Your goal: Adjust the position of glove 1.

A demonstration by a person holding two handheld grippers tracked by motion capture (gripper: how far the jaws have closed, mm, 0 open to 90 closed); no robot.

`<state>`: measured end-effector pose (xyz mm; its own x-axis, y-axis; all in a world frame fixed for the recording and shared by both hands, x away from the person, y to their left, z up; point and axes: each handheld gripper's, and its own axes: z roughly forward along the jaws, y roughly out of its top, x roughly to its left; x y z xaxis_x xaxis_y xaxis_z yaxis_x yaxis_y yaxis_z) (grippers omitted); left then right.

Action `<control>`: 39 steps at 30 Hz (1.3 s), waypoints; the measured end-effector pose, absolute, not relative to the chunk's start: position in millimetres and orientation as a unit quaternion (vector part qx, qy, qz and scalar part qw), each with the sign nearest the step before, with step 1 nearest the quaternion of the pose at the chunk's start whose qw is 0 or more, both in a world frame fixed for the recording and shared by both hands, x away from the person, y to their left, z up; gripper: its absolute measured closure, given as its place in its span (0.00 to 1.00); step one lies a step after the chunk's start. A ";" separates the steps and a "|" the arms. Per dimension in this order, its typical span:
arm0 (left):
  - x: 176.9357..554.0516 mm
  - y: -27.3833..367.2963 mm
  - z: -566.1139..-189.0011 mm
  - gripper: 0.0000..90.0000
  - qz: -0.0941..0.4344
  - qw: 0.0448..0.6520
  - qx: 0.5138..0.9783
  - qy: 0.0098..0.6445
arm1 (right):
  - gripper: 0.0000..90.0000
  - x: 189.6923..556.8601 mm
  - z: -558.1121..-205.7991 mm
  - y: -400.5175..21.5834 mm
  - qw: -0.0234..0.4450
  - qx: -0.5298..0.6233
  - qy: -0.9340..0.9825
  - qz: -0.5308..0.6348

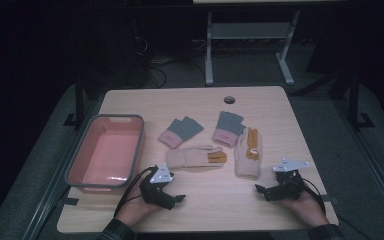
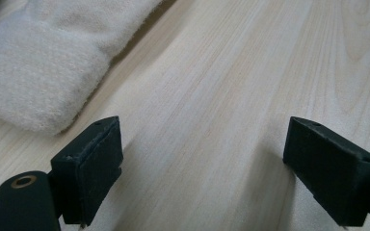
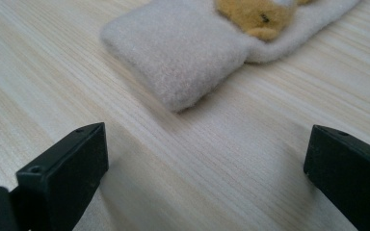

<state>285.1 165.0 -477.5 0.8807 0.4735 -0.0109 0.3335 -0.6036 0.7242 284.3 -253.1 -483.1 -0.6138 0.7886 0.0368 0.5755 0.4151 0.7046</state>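
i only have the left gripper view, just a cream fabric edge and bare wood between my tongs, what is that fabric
Observer: It is the cuff end of a cream sock with an orange toe, lying flat on the table just ahead of your left tongs.
Operator: any more of them
Observer: Yes, a second cream sock lies ahead of the right tongs, and two grey and pink socks lie farther back.
Operator: somewhere to put them
Observer: A pink bin with a grey rim stands empty at the table's left side.
Operator: right tongs busy
Observer: No, they are open and hold nothing.
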 end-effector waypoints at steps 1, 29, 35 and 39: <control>285.1 165.0 -477.5 0.14 0.091 0.383 0.891 0.227 | 0.02 284.3 -483.1 -253.1 0.152 0.412 0.827 0.350; 294.5 157.4 -447.1 0.99 0.095 0.363 0.889 0.263 | 0.02 283.8 -483.0 -252.8 0.150 0.415 0.827 0.349; 305.3 155.9 -441.3 0.99 0.106 0.360 0.880 0.291 | 0.02 283.8 -483.0 -252.9 0.150 0.415 0.827 0.349; 312.9 154.4 -436.0 0.99 0.115 0.364 0.873 0.303 | 0.02 283.8 -483.0 -252.8 0.150 0.415 0.826 0.349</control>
<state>312.9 154.4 -436.0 0.7903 0.6124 -0.0193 0.4445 -0.5513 0.7061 283.8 -252.8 -483.0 -0.6098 0.7914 0.0423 0.5818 0.4108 0.7020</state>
